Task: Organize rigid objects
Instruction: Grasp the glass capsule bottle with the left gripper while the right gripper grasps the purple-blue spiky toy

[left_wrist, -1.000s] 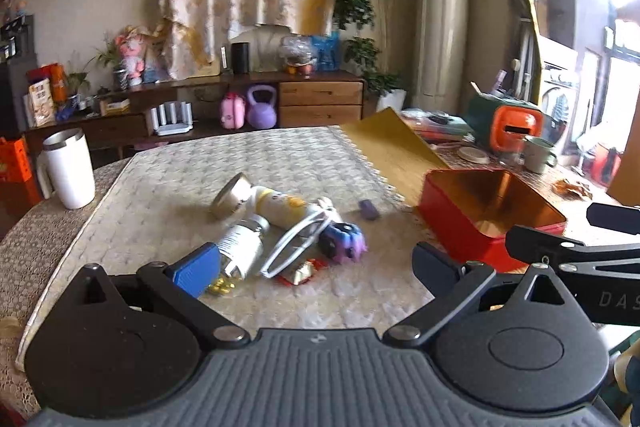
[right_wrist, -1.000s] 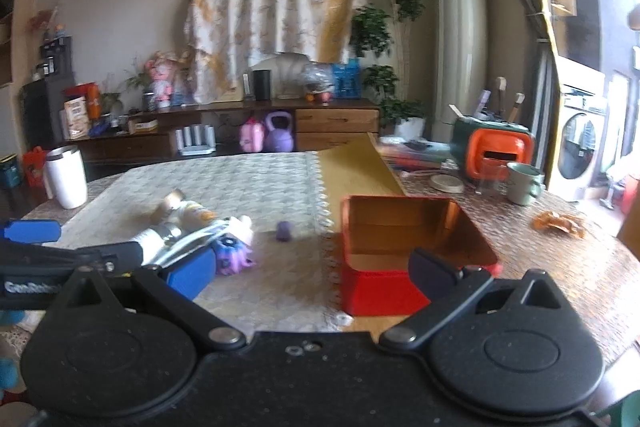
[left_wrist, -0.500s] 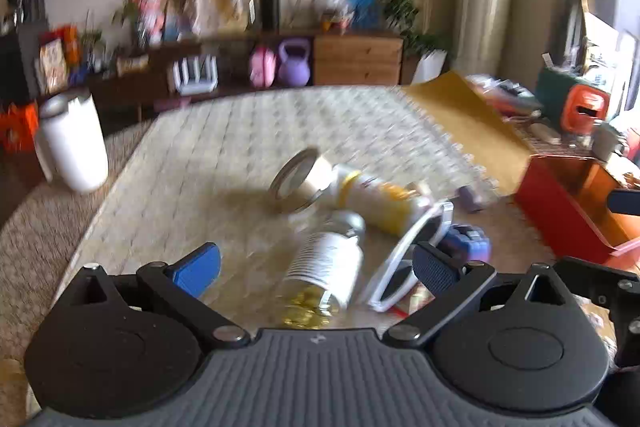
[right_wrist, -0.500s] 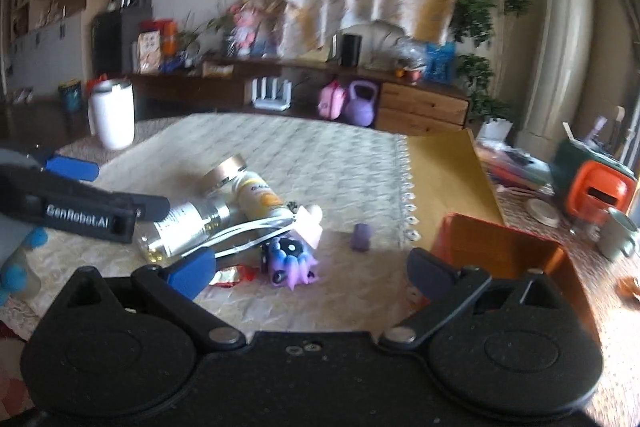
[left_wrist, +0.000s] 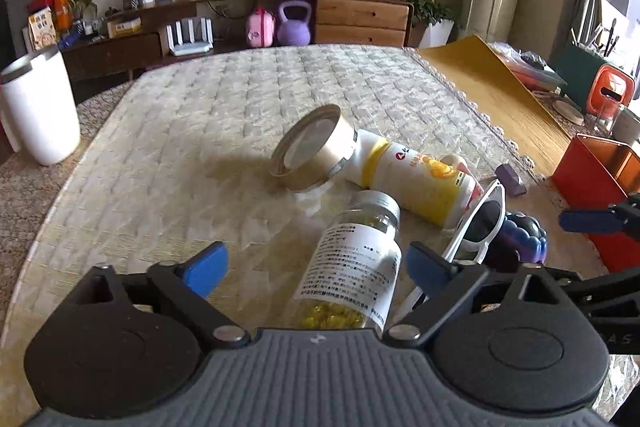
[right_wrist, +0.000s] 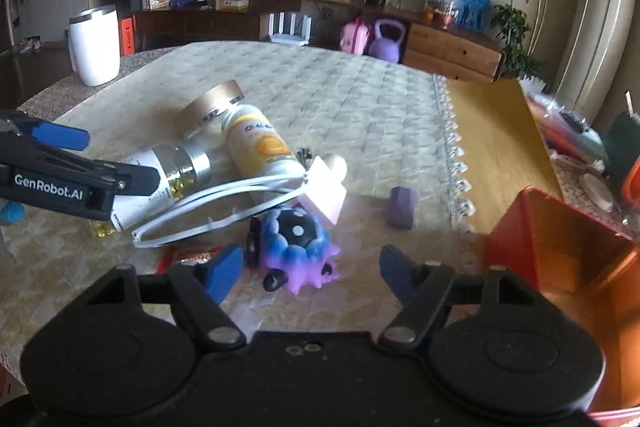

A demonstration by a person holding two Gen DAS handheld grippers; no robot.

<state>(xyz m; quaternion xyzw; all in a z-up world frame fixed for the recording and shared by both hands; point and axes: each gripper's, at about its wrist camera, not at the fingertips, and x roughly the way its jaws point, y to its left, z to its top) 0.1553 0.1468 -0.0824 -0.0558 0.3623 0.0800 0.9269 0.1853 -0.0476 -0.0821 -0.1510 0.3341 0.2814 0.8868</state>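
Observation:
A pile lies on the quilted mat [left_wrist: 240, 99]. In it are a clear pill bottle [left_wrist: 352, 267] with yellow capsules, a yellow-and-white bottle [left_wrist: 420, 179], a gold-rimmed round tin [left_wrist: 312, 151], white sunglasses [left_wrist: 480, 223] and a purple spiky toy [right_wrist: 296, 247]. My left gripper [left_wrist: 316, 267] straddles the pill bottle; its jaws are closing and the pads stand clear of it. My right gripper [right_wrist: 310, 271] has the purple toy between its closing jaws, and the pads are not pressing on it. The red tin box [right_wrist: 540, 247] stands open at the right.
A small purple block [right_wrist: 402, 207] lies between the pile and the red box. A red wrapper [right_wrist: 192, 255] sits under the sunglasses. A white mug [left_wrist: 40, 111] stands at the mat's left edge. A yellow sheet [left_wrist: 488, 87] covers the table's right side, with clutter beyond it.
Both grippers have come down and in toward the pile. The left now straddles the pill bottle. The right swung left from the red box to the purple toy, and its jaws narrowed.

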